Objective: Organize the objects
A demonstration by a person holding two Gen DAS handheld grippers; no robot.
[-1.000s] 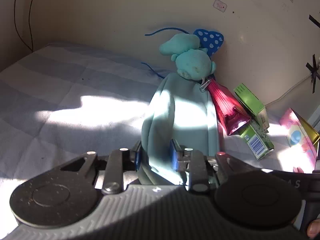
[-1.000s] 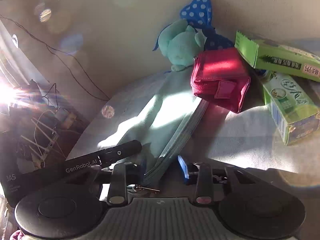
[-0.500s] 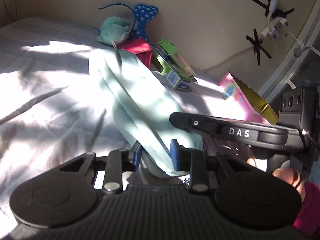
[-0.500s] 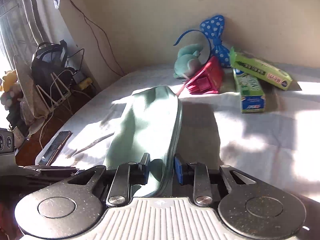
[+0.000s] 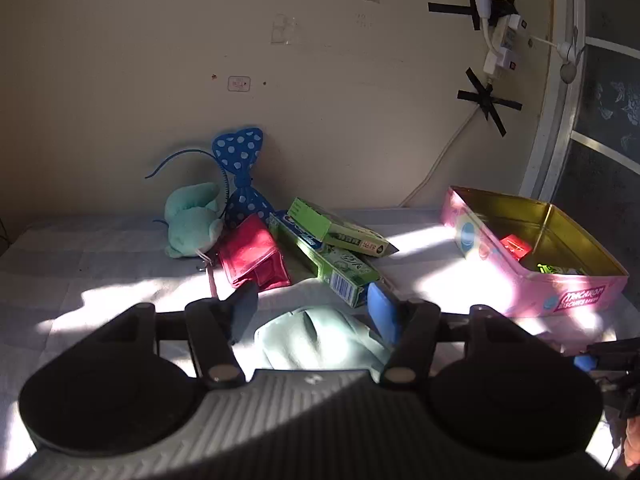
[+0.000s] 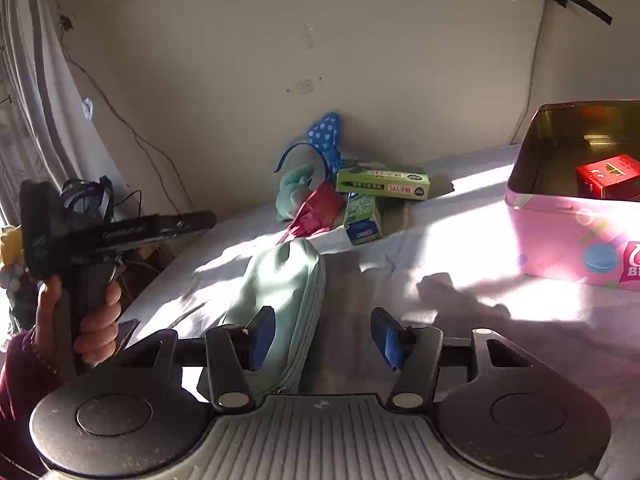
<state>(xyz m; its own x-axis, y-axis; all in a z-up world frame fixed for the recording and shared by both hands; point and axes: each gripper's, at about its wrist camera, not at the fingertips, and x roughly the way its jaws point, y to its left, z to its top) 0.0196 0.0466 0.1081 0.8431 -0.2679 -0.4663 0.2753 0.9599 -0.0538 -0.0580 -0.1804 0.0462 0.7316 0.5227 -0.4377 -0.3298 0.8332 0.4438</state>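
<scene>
On the bed (image 5: pixel 100 280), the mint pouch (image 5: pixel 320 338) lies between the just-opened left hand-held gripper (image 5: pixel 312 312) jaws, released; the right hand-held gripper (image 6: pixel 322 336) has also just opened beside it.

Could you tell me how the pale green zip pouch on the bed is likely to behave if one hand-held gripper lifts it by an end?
The pale green pouch looks like soft fabric with creases, so it would probably sag rather than stay straight. It lies fairly flat, suggesting little inside and low weight. Its cloth surface should grip well and is unlikely to roll.
</scene>
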